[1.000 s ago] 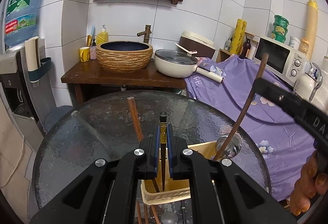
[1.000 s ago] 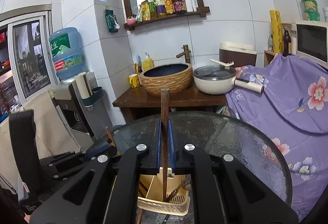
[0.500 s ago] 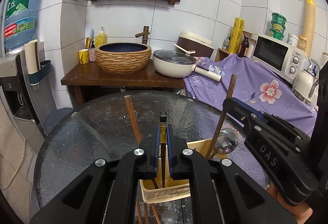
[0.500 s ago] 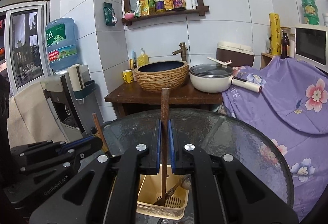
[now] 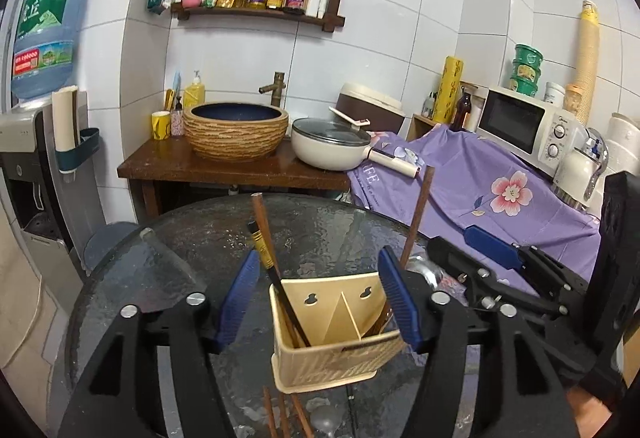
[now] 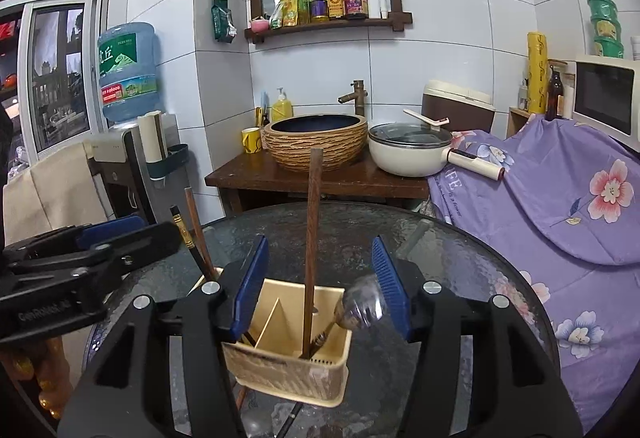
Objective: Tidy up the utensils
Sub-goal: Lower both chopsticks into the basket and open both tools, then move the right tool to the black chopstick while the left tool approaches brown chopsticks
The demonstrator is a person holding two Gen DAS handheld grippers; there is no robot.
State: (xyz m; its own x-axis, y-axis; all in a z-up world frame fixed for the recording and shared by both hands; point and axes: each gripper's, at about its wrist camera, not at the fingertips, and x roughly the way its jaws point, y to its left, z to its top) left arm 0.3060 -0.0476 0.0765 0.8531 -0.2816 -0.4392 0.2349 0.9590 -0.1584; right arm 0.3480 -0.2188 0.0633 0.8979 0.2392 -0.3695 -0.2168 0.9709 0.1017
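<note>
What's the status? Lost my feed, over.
Left gripper open, right gripper open. Black gold-banded chopstick and brown wooden chopstick standing in beige plastic utensil holder. Nothing blocking.

The table [image 5: 192, 250] is rippled, glossy glass. The holder [image 5: 332, 358] is matt cream plastic with a ribbed, weave-like front. 2 chopsticks look like brown wood [image 5: 262, 226]; a third [image 5: 260, 250] is glossy black with a gold band. The ladle [image 6: 360, 308] has a shiny metal bowl. The grippers [image 5: 316, 298] are matt black plastic with ridged blue pads [image 5: 394, 290]. The cloth [image 6: 560, 197] is purple floral fabric.
</note>
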